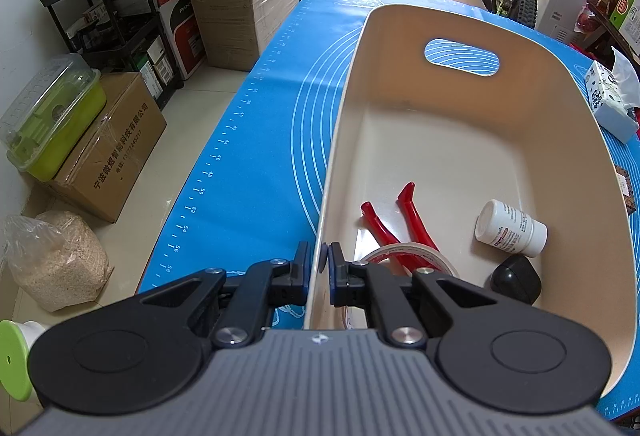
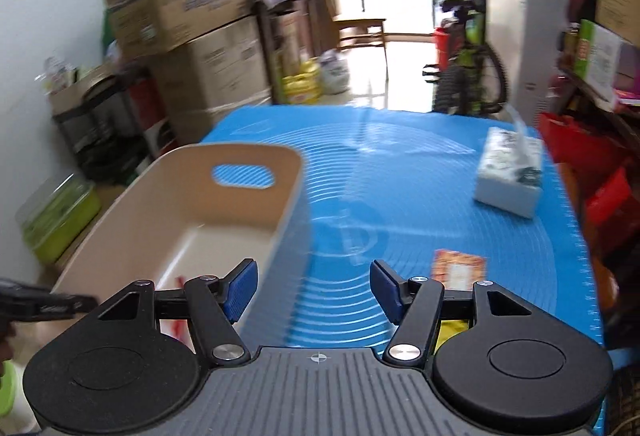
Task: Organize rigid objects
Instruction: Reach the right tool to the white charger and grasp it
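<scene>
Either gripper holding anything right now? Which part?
Left gripper is shut on the beige bin, pinching its near left wall at the rim. Right gripper is open over the blue mat, holding nothing.

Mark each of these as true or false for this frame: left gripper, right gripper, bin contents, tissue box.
1. The left gripper is clamped on the bin wall. True.
2. The right gripper holds a bottle. False: it is open, nothing between its pads.
3. The red pliers lie inside the bin. True.
4. The white bottle stands upright on the mat. False: it lies on its side in the bin.
5. The tissue box sits in the bin. False: it rests on the mat.
</scene>
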Motion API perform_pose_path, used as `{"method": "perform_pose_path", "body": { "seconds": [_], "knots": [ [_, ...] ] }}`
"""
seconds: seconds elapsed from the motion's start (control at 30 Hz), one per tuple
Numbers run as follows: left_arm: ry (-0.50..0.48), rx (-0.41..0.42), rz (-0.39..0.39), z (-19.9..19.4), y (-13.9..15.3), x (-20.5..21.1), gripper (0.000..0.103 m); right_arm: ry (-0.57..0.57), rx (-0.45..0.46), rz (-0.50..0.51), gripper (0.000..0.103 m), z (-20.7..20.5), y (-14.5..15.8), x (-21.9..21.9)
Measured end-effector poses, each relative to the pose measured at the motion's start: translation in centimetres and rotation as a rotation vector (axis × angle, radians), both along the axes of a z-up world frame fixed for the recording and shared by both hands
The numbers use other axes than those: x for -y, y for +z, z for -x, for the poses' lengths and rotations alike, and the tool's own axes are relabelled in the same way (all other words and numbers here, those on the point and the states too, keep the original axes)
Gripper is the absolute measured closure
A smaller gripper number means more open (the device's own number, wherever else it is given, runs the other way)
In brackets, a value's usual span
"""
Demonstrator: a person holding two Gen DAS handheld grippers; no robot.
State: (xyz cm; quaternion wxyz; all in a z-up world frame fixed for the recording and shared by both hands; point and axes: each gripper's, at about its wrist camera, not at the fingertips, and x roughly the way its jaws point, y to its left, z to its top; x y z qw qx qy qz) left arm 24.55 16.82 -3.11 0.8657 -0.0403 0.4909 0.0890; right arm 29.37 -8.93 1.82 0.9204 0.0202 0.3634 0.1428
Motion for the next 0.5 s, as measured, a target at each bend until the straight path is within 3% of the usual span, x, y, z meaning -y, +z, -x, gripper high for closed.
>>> {"method": "perform_pose_path", "body": {
  "seconds": [0.23,0.5],
  "knots": [
    [0.001,0.0,-0.002,0.0,0.0,-0.1,0.092,-0.128,-0.016,0.03,0.032,-1.6,-2.5,3.9],
    [0.003,-0.001,-0.003,0.0,0.0,-0.2,0.092,-0.108,-0.076,0.13,0.032,-2.8,-6.5,4.7]
  ]
}}
